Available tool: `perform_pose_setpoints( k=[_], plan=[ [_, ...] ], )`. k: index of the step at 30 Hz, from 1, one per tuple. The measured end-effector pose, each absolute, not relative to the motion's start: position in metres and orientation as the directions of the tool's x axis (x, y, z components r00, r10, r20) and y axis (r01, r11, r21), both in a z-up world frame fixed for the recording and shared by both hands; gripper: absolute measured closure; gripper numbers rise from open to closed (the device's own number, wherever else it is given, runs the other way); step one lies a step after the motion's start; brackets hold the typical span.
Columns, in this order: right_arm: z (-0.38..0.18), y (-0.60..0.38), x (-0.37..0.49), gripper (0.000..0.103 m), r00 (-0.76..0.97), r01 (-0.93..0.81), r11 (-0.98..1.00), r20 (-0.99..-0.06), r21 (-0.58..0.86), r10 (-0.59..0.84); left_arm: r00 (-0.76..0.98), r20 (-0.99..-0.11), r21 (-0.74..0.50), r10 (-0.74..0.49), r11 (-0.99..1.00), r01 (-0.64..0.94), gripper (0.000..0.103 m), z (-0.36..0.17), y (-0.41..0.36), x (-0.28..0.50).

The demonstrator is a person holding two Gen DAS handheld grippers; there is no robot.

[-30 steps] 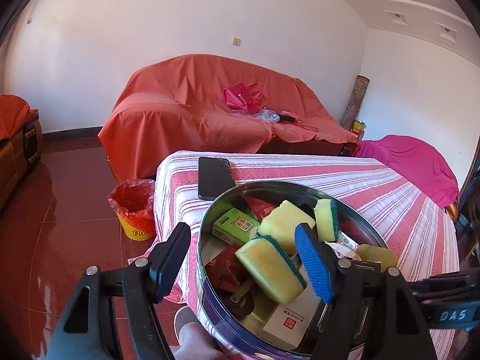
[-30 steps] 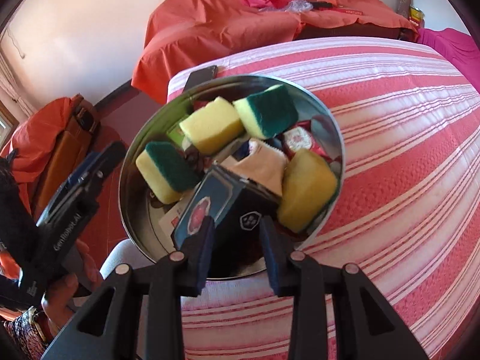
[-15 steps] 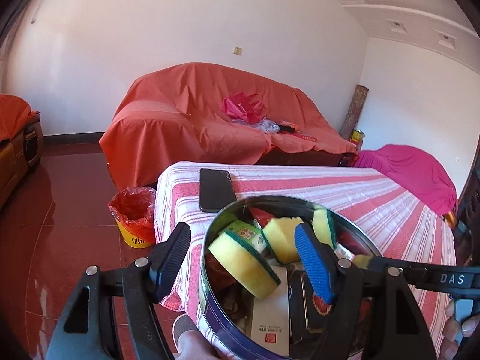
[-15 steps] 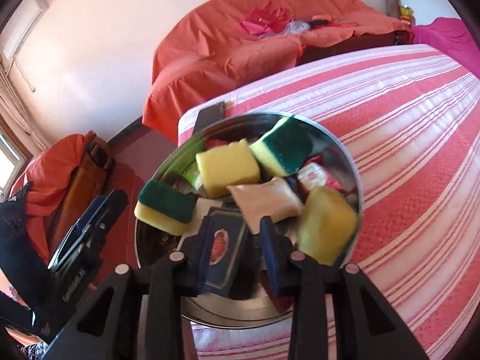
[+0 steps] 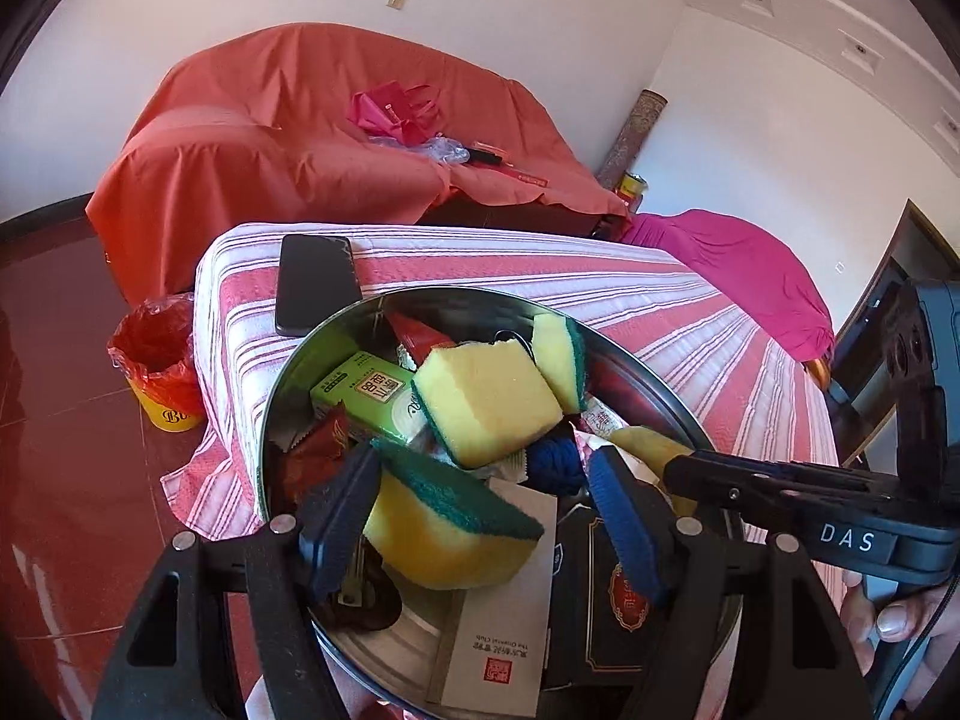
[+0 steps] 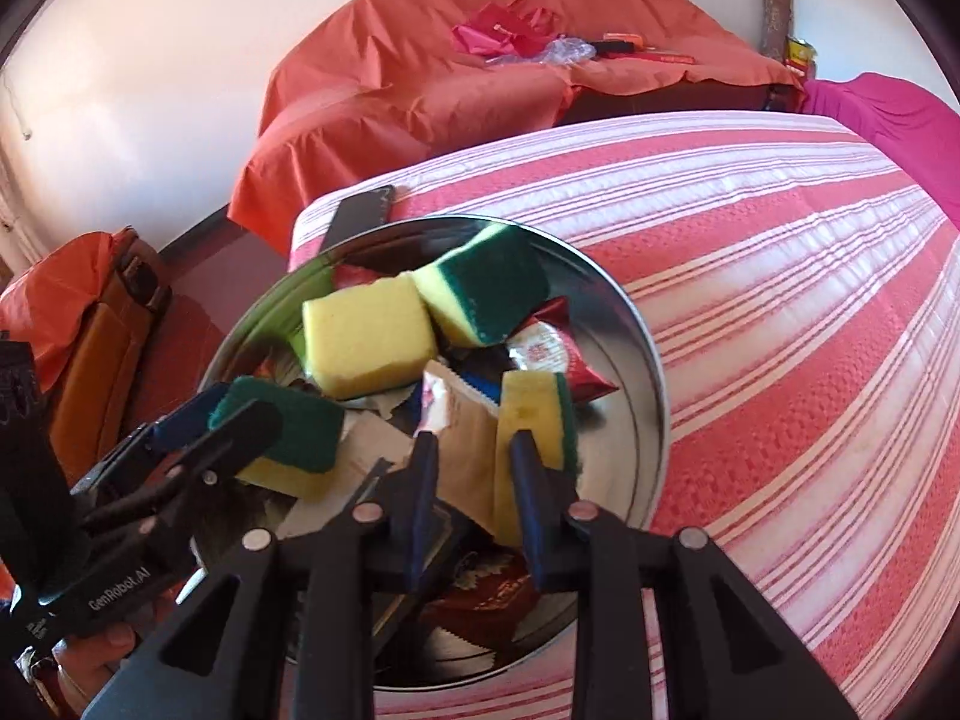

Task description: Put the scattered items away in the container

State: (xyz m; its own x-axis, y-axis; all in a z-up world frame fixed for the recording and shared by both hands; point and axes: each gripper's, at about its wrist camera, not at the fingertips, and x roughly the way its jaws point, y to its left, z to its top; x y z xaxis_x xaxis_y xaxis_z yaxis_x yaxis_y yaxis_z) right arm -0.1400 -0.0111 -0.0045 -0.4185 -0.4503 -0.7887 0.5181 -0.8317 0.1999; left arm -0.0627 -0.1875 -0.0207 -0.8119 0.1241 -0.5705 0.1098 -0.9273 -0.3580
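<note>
The round tin (image 6: 636,360) sits at the near corner of the striped table (image 6: 780,276), already heaped with sponges, packets and small boxes, so both claws work over it, probably settling the pile; the left claw (image 5: 480,516) stands wide, straddling a green-topped sponge (image 5: 450,534) without pressing it, ready to grip or nudge it flat; the right claw (image 6: 474,504) has just been closing and is nearly shut, a beige packet (image 6: 474,450) between its fingers, though whether they pinch it is hard to tell; a phone (image 5: 315,282) lies outside, just behind the tin.
</note>
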Motion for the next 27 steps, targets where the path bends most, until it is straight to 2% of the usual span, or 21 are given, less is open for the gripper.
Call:
perform_pose_setpoints(
  k=[5,8,13,14,18,21,24,27],
  plan=[
    [0.015,0.014,-0.128,0.076,-0.486,0.473,-0.836,-0.71,0.278,-0.51,-0.819,-0.572,-0.373,0.047,-0.904,0.209,0.027,-0.005,-0.209,-0.041],
    [0.022,0.024,-0.121,0.067,-0.496,0.434,-0.838,-0.69,0.33,-0.528,-0.807,-0.59,-0.349,-0.026,-0.893,0.284,0.017,0.003,-0.216,-0.028],
    [0.03,0.028,-0.104,0.055,-0.501,0.396,-0.853,-0.698,0.341,-0.512,-0.768,-0.626,-0.265,-0.131,-0.891,0.368,0.015,0.02,-0.208,-0.011],
    [0.031,0.027,-0.1,0.049,-0.503,0.391,-0.857,-0.702,0.335,-0.504,-0.764,-0.626,-0.24,-0.154,-0.894,0.378,0.013,0.025,-0.205,-0.008],
    [0.038,0.023,-0.081,0.035,-0.517,0.39,-0.869,-0.708,0.306,-0.481,-0.769,-0.586,-0.141,-0.256,-0.902,0.408,0.005,0.048,-0.19,0.008],
    [0.042,0.019,-0.07,0.025,-0.527,0.384,-0.874,-0.707,0.298,-0.472,-0.777,-0.536,-0.063,-0.33,-0.902,0.427,0.003,0.062,-0.179,0.02],
    [0.047,0.012,-0.061,0.019,-0.537,0.386,-0.879,-0.706,0.28,-0.461,-0.775,-0.515,-0.008,-0.366,-0.902,0.432,0.001,0.069,-0.172,0.029],
    [0.049,0.004,-0.052,0.018,-0.543,0.393,-0.884,-0.712,0.252,-0.445,-0.756,-0.538,0.001,-0.373,-0.897,0.442,0.001,0.07,-0.17,0.035]
  ],
)
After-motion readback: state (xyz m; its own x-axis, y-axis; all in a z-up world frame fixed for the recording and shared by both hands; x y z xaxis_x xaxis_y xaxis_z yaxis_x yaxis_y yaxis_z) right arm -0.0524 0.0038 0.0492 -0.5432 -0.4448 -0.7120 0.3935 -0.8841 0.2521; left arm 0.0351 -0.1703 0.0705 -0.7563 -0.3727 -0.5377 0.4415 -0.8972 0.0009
